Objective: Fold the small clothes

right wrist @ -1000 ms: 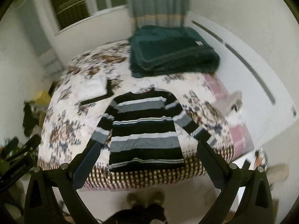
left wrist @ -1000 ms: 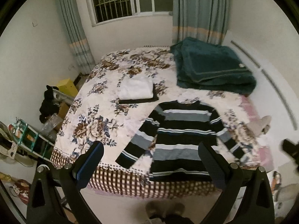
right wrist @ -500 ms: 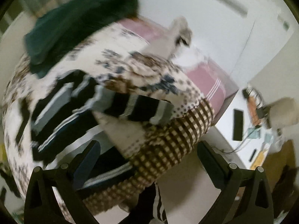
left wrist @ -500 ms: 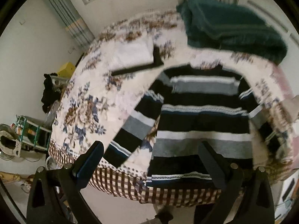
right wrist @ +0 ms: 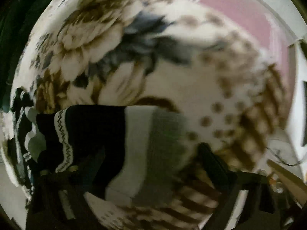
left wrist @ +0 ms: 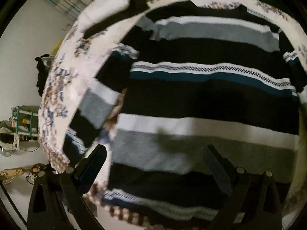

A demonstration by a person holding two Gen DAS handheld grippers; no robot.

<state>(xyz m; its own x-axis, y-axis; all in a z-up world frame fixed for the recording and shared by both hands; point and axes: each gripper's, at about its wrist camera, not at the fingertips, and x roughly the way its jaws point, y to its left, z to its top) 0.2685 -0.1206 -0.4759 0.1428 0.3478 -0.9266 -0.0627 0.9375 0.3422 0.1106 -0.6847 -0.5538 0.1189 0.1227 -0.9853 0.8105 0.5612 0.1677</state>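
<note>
A black, grey and white striped sweater (left wrist: 201, 99) lies flat on a floral bedspread (left wrist: 63, 80). My left gripper (left wrist: 155, 159) is open and empty, hovering low over the sweater's lower body, near its hem and left sleeve (left wrist: 92, 105). My right gripper (right wrist: 153, 161) is open, close above the end of the sweater's right sleeve (right wrist: 122, 140), which lies near the bed's front corner. The sleeve end sits between the fingers. Both views are blurred.
A folded white garment on a dark one (left wrist: 115, 5) lies further back on the bed. The checked bed edge (right wrist: 191, 210) runs below the right gripper. A pink sheet (right wrist: 239, 13) shows at the far side. Clutter (left wrist: 21, 122) stands on the floor at left.
Both grippers have moved down and closer to the bed. The left one now hangs over the sweater's lower body; the right one has swung to the right sleeve end.
</note>
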